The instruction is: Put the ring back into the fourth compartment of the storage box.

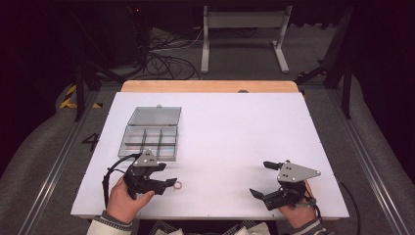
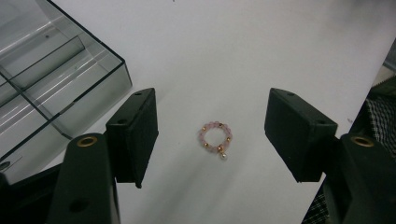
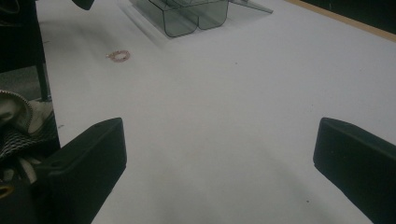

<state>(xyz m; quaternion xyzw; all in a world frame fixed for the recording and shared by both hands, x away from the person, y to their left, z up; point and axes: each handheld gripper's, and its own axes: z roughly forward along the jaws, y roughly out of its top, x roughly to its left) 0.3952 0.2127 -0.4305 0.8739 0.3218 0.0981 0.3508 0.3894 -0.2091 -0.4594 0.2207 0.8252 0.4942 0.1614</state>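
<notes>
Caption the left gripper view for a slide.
Open left gripper poised over a pink beaded ring on the white table, beside a clear compartment box.

Small beaded ring point(image 2: 215, 139) — pink beads, a few gold ones, one pale charm — lying flat on the white bench point(image 2: 261, 51), untouched.

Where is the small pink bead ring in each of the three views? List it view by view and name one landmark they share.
High view: the bead ring lies on the white table, just right of the left gripper.
Left gripper view: the ring lies centred between the open jaws.
Right gripper view: the ring lies at upper left, far off.
Shared landmark: the clear compartment box.
</notes>
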